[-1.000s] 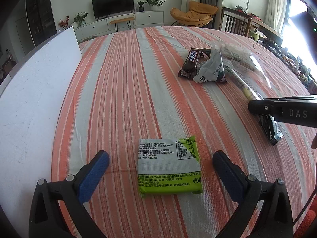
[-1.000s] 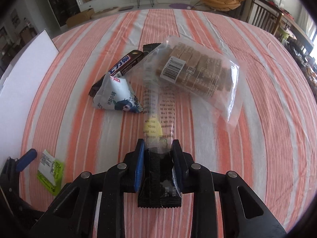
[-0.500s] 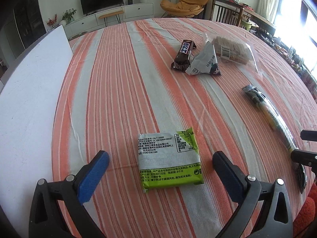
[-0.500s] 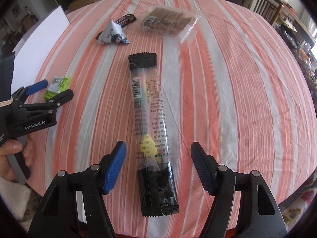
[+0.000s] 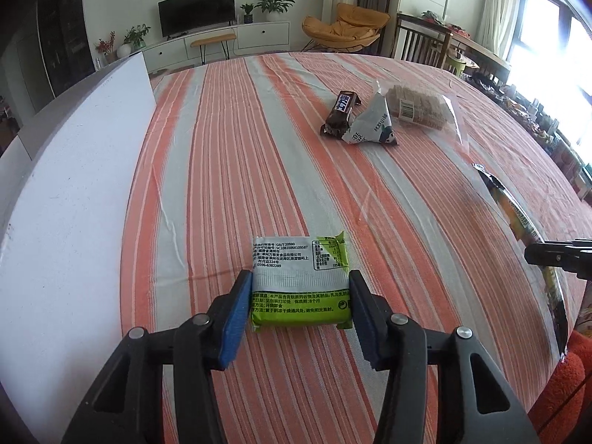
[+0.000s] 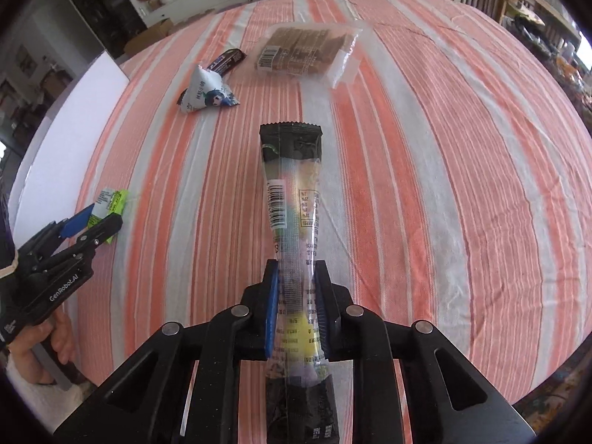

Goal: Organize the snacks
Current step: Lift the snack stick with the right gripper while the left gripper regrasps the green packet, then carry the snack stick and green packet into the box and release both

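Left gripper (image 5: 299,310): blue pads pressed against both sides of a flat green-and-white snack packet (image 5: 300,283), which lay on the striped tablecloth (image 5: 229,170) near the table's front edge; whether the packet was lifted off the cloth could not be told.

Right gripper (image 6: 296,309): pads pinched on a long clear tube-shaped snack pack (image 6: 294,229) with black ends, gripped near its lower part, the far end pointing away across the cloth.

Middle of table, well apart from both grippers: a white triangular pouch (image 5: 372,127) with a blue cartoon print, touching a dark brown chocolate bar (image 5: 340,113) on one side; just beside these, a clear bag of brown biscuits (image 5: 418,109).

Left edge: a white board (image 5: 74,199) lying over the cloth.

Background, left wrist view: a television (image 5: 197,14) on a white cabinet, potted plants (image 5: 273,3), an orange lounge chair (image 5: 344,27), wooden dining chairs (image 5: 421,42).
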Demonstrator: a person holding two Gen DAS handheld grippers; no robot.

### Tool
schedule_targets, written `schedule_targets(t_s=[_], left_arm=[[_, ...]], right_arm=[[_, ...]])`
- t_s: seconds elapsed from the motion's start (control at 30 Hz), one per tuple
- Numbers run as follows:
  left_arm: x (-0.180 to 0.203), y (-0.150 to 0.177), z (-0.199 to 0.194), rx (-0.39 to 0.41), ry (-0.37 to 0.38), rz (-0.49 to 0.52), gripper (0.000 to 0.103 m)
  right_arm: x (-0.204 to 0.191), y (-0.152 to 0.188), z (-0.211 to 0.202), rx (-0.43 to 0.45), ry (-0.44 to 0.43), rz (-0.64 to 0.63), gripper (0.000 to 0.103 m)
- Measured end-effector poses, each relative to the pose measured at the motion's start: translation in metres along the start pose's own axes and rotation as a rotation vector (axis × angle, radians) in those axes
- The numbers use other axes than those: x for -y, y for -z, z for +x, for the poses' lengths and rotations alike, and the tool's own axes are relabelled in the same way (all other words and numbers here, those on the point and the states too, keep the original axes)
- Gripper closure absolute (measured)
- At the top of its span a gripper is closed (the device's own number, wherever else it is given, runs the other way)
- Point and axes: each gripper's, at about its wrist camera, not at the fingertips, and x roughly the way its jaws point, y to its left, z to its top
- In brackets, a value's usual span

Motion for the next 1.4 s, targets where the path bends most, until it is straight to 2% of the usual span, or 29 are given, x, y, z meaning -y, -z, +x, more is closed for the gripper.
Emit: schedule_targets(t_s=[0.13, 0.23, 0.3, 0.43, 0.6, 0.73, 0.83, 1.0, 1.1, 1.23, 1.3, 1.4], left_arm=[[0.003, 0.012, -0.01, 0.026, 0.02, -0.013, 0.053], [0.001, 0.015, -0.014, 0.019, 0.069, -0.057, 0.053], [-0.001, 0.013, -0.02, 0.019, 0.125, -0.086, 0.053], [-0.008, 0.009, -0.038, 0.047, 0.215, -0.143, 0.053], [-0.017, 0.006, -0.051, 0.048, 0.221, -0.181, 0.053], [-0.01, 0.003, -0.067, 0.051, 0.226, -0.158, 0.053], [-0.008, -0.002, -0.093, 0.078, 0.301, -0.168, 0.053], [-0.04, -0.014, -0.149, 0.168, 0.333, -0.205, 0.053], [-0.083, -0.017, -0.184, 0.238, 0.249, -0.242, 0.053], [-0.157, -0.007, -0.214, 0.3, 0.024, -0.331, 0.053], [-0.192, 0.005, -0.215, 0.292, -0.111, -0.379, 0.052], [-0.234, 0.028, -0.205, 0.25, -0.25, -0.437, 0.05]], right_arm=[[0.03, 0.011, -0.008, 0.016, -0.112, 0.135, 0.084], [0.038, 0.013, -0.007, 0.007, -0.116, 0.171, 0.084], [0.033, 0.008, -0.005, 0.011, -0.126, 0.176, 0.084], [0.013, -0.002, 0.002, 0.032, -0.255, 0.211, 0.084], [-0.011, 0.004, 0.006, 0.043, -0.37, 0.233, 0.084], [-0.025, 0.004, 0.006, 0.048, -0.353, 0.204, 0.084], [-0.037, 0.0, 0.002, 0.058, -0.314, 0.163, 0.084], [-0.081, -0.021, -0.024, 0.101, -0.362, 0.084, 0.084], [-0.132, -0.041, -0.044, 0.131, -0.436, 0.003, 0.084], [-0.22, -0.063, -0.057, 0.128, -0.565, -0.118, 0.084], [-0.265, -0.068, -0.058, 0.122, -0.598, -0.19, 0.084], [-0.323, -0.071, -0.047, 0.122, -0.63, -0.262, 0.082]])
